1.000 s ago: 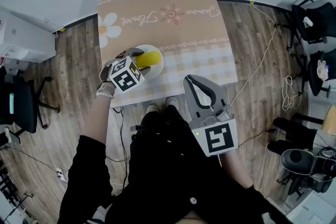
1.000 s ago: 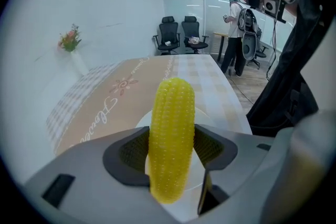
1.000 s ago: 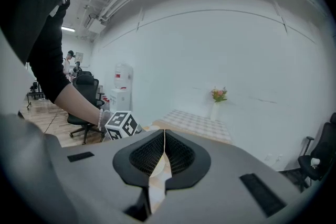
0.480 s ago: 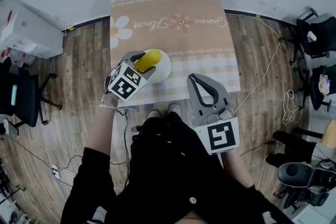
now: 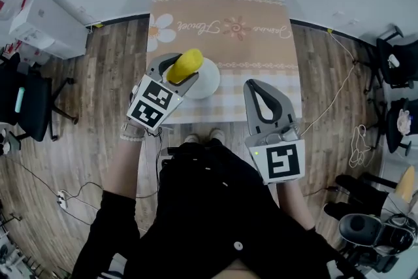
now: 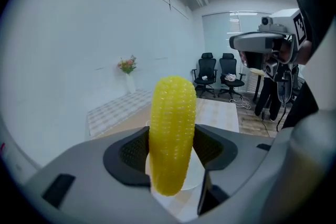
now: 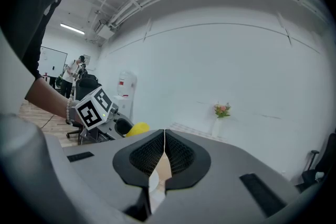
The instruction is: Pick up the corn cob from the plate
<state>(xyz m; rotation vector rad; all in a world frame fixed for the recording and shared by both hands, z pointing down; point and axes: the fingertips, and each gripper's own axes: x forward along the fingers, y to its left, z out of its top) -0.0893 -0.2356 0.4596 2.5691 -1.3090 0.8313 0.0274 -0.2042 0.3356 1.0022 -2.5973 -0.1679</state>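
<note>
My left gripper point(image 5: 175, 68) is shut on the yellow corn cob point(image 5: 185, 65), which I hold lifted above the white plate point(image 5: 206, 80) at the table's near edge. In the left gripper view the corn cob point(image 6: 172, 134) stands upright between the two dark pads, with the plate point(image 6: 195, 174) below and behind it. My right gripper point(image 5: 263, 95) hovers over the table's near right corner, its jaws shut on nothing. From the right gripper view point(image 7: 164, 150) the pads touch, and the corn cob point(image 7: 135, 128) shows at the left beside the left gripper's marker cube point(image 7: 93, 107).
The table point(image 5: 222, 16) carries a beige checked cloth with flower print. Office chairs point(image 5: 29, 111) stand on the wooden floor at left, and more chairs point(image 5: 397, 55) and cables point(image 5: 360, 127) at right. White boxes point(image 5: 39, 19) sit at far left.
My left gripper has lifted the corn cob off the plate and raised it. The head view has shifted, so the table sits further right. The right gripper has stayed shut.
</note>
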